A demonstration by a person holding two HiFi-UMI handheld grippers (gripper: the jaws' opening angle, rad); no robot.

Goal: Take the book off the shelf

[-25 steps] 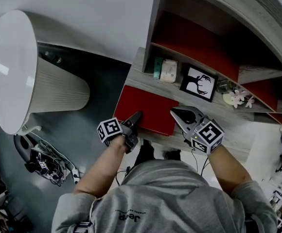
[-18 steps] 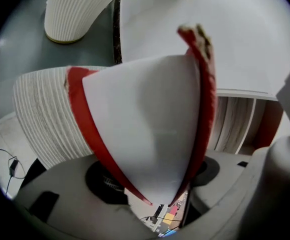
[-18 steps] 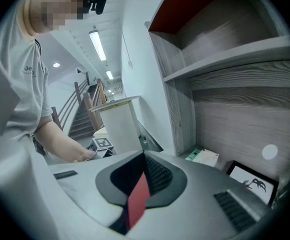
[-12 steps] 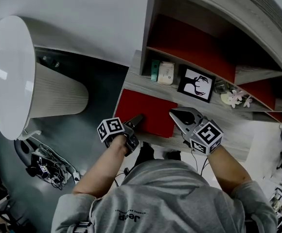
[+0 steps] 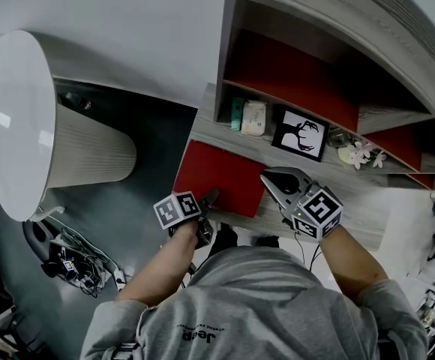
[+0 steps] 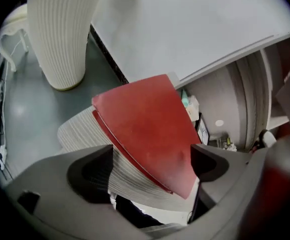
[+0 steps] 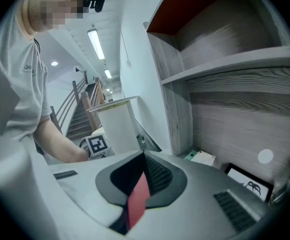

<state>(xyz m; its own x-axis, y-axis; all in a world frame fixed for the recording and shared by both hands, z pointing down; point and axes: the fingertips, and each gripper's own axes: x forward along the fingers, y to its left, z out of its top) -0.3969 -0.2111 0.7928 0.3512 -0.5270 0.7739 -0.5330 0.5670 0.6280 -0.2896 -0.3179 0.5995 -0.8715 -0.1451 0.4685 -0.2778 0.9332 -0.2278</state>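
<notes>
A flat red book [image 5: 221, 177] lies on the grey wooden ledge [image 5: 352, 201] of the shelf unit, its front edge over the ledge's lip. My left gripper [image 5: 207, 199] is at the book's front left corner. Its jaws have just been opening and stand wide, with the book [image 6: 150, 129] between them in the left gripper view and neither pad pressing on it. My right gripper [image 5: 274, 180] is shut on the book's right edge. In the right gripper view only a thin red strip of the book [image 7: 137, 204] shows between the closed jaws of the right gripper [image 7: 142, 184].
On the ledge behind the book stand two small boxes [image 5: 247, 117], a framed black tree picture [image 5: 301, 135] and white flowers [image 5: 356, 154]. A big white ribbed lamp shade [image 5: 45, 126] fills the left. Cables [image 5: 67, 257] lie on the floor below it.
The left gripper has rolled and tipped further down at the book's front corner. The right gripper and the book stay where they were.
</notes>
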